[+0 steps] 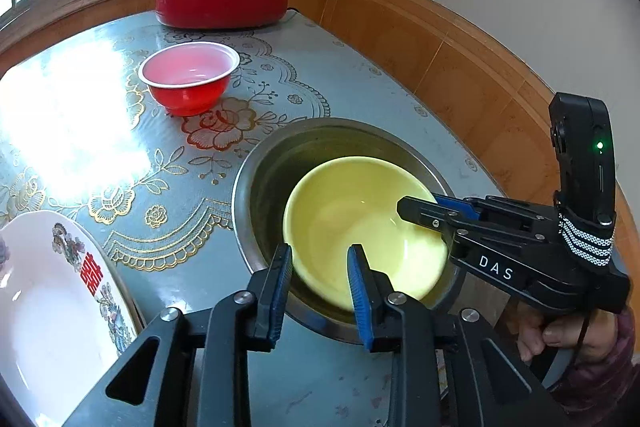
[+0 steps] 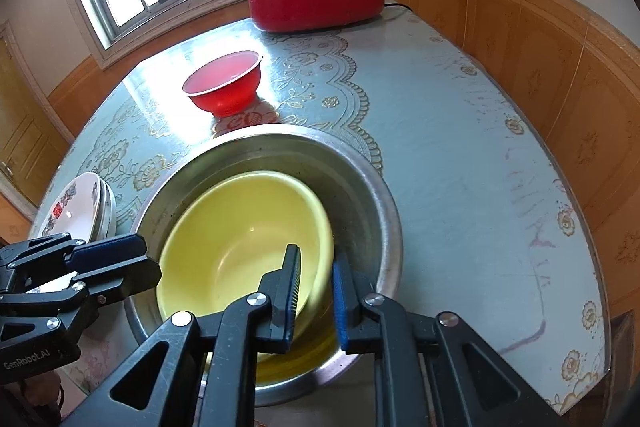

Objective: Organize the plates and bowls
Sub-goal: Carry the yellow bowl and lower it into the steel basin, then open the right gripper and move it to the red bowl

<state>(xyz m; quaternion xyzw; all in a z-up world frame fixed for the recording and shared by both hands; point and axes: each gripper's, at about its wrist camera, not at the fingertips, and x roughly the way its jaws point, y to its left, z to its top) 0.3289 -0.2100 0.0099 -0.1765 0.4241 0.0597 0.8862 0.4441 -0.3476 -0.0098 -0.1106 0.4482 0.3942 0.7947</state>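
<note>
The yellow bowl point(image 1: 360, 227) is nested in the steel basin point(image 1: 256, 163) on the counter point(image 1: 360, 75). Its rim is straddled, unpinched, by the left gripper point(image 1: 320, 259); at three o'clock it is clamped by the right gripper point(image 2: 316, 267).

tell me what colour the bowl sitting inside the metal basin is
Pale yellow: the bowl in the metal basin, clearest in the right wrist view.

A pale yellow bowl point(image 2: 240, 239) sat upright inside a wider steel basin point(image 2: 372, 203), leaning toward one wall. Farther back on the table stood a small red bowl point(image 1: 190, 77) (pink inside, empty). Near the edge lay stacked white plates point(image 1: 44, 291) with floral print and red characters.
</note>
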